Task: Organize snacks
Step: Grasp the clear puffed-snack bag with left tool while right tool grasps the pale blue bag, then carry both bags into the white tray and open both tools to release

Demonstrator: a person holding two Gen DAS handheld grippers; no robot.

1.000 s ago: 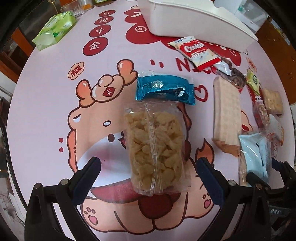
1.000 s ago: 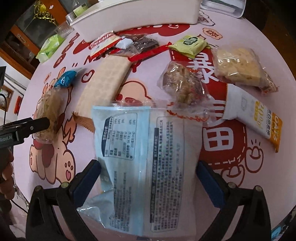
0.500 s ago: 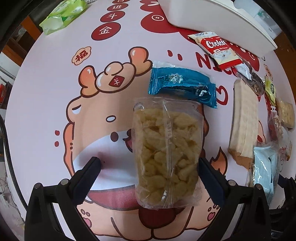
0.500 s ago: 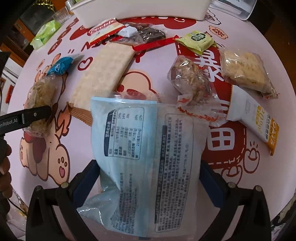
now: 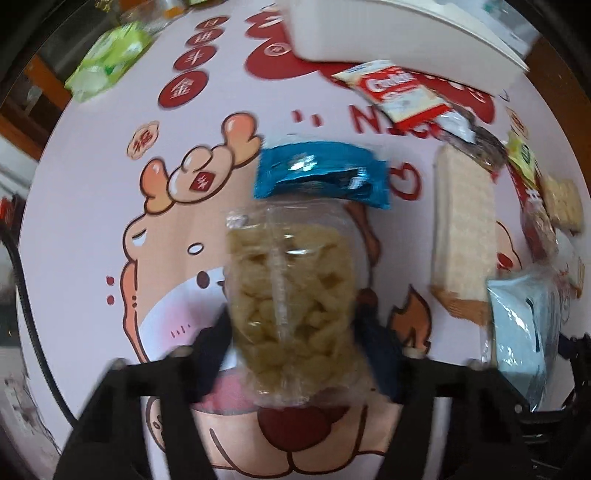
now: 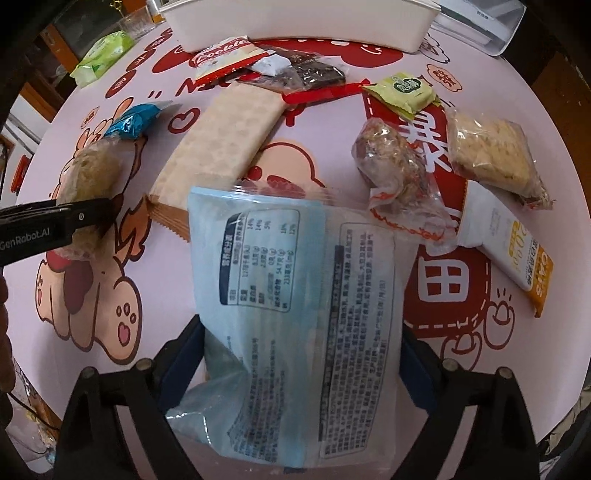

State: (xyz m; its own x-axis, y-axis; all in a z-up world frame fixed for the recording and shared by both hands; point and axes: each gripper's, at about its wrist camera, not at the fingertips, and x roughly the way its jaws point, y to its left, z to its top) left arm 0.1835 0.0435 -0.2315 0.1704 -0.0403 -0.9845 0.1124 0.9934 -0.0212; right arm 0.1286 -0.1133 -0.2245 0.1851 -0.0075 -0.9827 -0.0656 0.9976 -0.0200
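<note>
My left gripper (image 5: pixel 295 354) is shut on a clear bag of yellow puffed snacks (image 5: pixel 291 306), its fingers pressing both sides; it also shows in the right wrist view (image 6: pixel 88 177). A blue foil packet (image 5: pixel 321 177) lies just beyond it. My right gripper (image 6: pixel 301 362) has its fingers against both sides of a pale blue snack bag (image 6: pixel 295 314), label side up. A white bin (image 6: pixel 295 22) stands at the far edge of the pink printed tablecloth (image 5: pixel 92 206).
A long wafer pack (image 6: pixel 221 144), a red-and-white cookie packet (image 6: pixel 225 55), a dark packet (image 6: pixel 310 72), a green packet (image 6: pixel 402 92), a nut cluster (image 6: pixel 395 166), a cracker pack (image 6: pixel 491 155) and an oat bar (image 6: pixel 509 243) lie ahead. A green tissue pack (image 5: pixel 107 59) lies far left.
My left fingers have closed in from wide open onto the puffed snack bag. The right fingers have also narrowed against the pale blue bag.
</note>
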